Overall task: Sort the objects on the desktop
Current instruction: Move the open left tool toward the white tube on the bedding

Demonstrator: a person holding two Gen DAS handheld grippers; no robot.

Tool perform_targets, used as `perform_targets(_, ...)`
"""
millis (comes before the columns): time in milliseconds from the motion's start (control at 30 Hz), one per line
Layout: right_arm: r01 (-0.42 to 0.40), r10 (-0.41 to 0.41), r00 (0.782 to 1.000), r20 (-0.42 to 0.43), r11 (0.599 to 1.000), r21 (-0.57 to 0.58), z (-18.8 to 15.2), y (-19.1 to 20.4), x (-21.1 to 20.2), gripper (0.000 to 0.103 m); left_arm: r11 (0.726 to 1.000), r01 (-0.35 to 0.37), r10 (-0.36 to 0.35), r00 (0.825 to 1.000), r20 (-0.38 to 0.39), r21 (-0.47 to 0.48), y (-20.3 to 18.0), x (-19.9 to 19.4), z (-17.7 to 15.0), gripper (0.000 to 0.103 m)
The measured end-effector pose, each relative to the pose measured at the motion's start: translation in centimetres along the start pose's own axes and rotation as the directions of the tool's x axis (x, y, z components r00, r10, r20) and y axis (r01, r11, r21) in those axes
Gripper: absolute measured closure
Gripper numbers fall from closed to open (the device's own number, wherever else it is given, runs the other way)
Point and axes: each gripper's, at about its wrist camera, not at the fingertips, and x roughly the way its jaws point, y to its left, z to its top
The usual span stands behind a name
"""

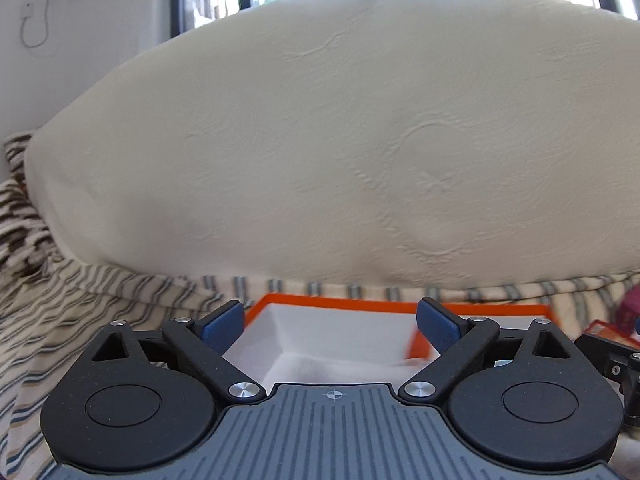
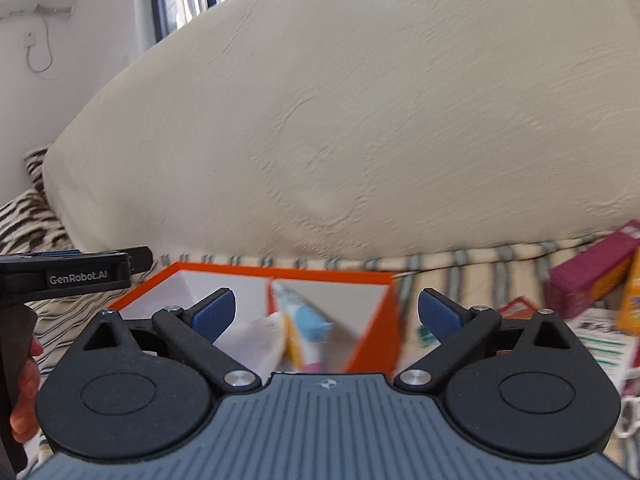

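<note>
An orange box with a white inside (image 1: 332,304) lies on the striped bedsheet; it also shows in the right wrist view (image 2: 280,274). My left gripper (image 1: 330,324) is open and empty, just above the box's near side. My right gripper (image 2: 326,312) is open and empty, above the box's right part. Inside the box lies a pale packet with blue and yellow print (image 2: 300,320) beside a white item (image 2: 256,340). A magenta box (image 2: 592,276), an orange-yellow pack (image 2: 630,300) and printed papers (image 2: 600,340) lie on the sheet to the right.
A large cream pillow (image 1: 320,140) rises right behind the box and fills both views. The striped sheet (image 1: 100,300) spreads to the left. The left gripper's body (image 2: 68,276) and the hand holding it show at the right wrist view's left edge. A window is behind the pillow.
</note>
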Motion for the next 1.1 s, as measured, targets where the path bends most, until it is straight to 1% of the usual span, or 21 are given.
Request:
perform_targets(100, 0.049, -0.049, 0.999, 0.022, 0.999, 0.004, 0.1, -1.9, -2.0, 0.004, 0.999, 0.043, -0.043, 0.999, 0.002, 0.015, -2.0, -0.4, 0.1, 0.004)
perform_targets(167, 0.097, -0.096, 0.994, 0.051, 0.995, -0.001, 0.1, -3.2, -3.4, 0.004, 0.997, 0.071, -0.071, 0.997, 0.005, 0.025, -3.7, -0.8, 0.1, 0.004)
perform_targets(267, 0.178, -0.177, 0.98, 0.09, 0.984, 0.0, -0.2, -5.4, -5.4, 0.004, 0.992, 0.126, -0.126, 0.992, -0.006, 0.033, -6.0, -1.3, -0.1, 0.003)
perform_targets(400, 0.285, -0.288, 0.953, 0.09, 0.957, 0.043, -1.1, -8.8, -7.7, 0.003, 0.981, 0.192, -0.19, 0.981, -0.037, 0.035, -8.5, -2.3, -1.3, 0.003)
perform_targets(533, 0.336, -0.341, 0.937, 0.077, 0.939, 0.075, -2.4, -10.8, -9.0, 0.003, 0.972, 0.23, -0.225, 0.971, -0.081, 0.052, -10.3, -3.7, -3.9, 0.003)
perform_targets(633, 0.353, -0.359, 0.932, 0.057, 0.931, 0.088, -3.2, -11.5, -9.3, 0.003, 0.968, 0.241, -0.231, 0.965, -0.123, 0.074, -11.6, -5.0, -6.2, 0.003)
perform_targets(667, 0.361, -0.366, 0.929, 0.054, 0.928, 0.089, -3.3, -11.5, -9.4, 0.003, 0.968, 0.234, -0.221, 0.966, -0.137, 0.093, -12.2, -5.5, -6.9, 0.003)
perform_targets(733, 0.367, -0.372, 0.926, 0.057, 0.926, 0.089, -3.6, -11.5, -9.4, 0.003, 0.966, 0.214, -0.194, 0.971, -0.141, 0.143, -13.3, -6.3, -8.3, 0.003)
perform_targets(800, 0.371, -0.377, 0.924, 0.057, 0.924, 0.09, -3.8, -11.7, -9.7, 0.003, 0.967, 0.192, -0.166, 0.974, -0.153, 0.168, -13.9, -6.9, -9.4, 0.003)
perform_targets(900, 0.38, -0.385, 0.921, 0.048, 0.92, 0.095, -3.9, -12.3, -9.4, 0.003, 0.966, 0.201, -0.168, 0.966, -0.198, 0.161, -14.5, -6.6, -10.6, 0.003)
perform_targets(967, 0.381, -0.387, 0.921, 0.045, 0.918, 0.11, -3.9, -12.7, -9.4, 0.003, 0.969, 0.188, -0.15, 0.963, -0.224, 0.159, -15.0, -6.4, -11.3, 0.003)
perform_targets(1033, 0.372, -0.378, 0.925, 0.045, 0.921, 0.113, -3.8, -12.9, -9.4, 0.003, 0.971, 0.195, -0.153, 0.952, -0.266, 0.137, -15.2, -5.8, -12.1, 0.003)
perform_targets(1100, 0.375, -0.382, 0.922, 0.059, 0.922, 0.098, -3.7, -12.9, -9.3, 0.003, 0.973, 0.203, -0.162, 0.938, -0.308, 0.106, -15.3, -4.8, -12.6, 0.003)
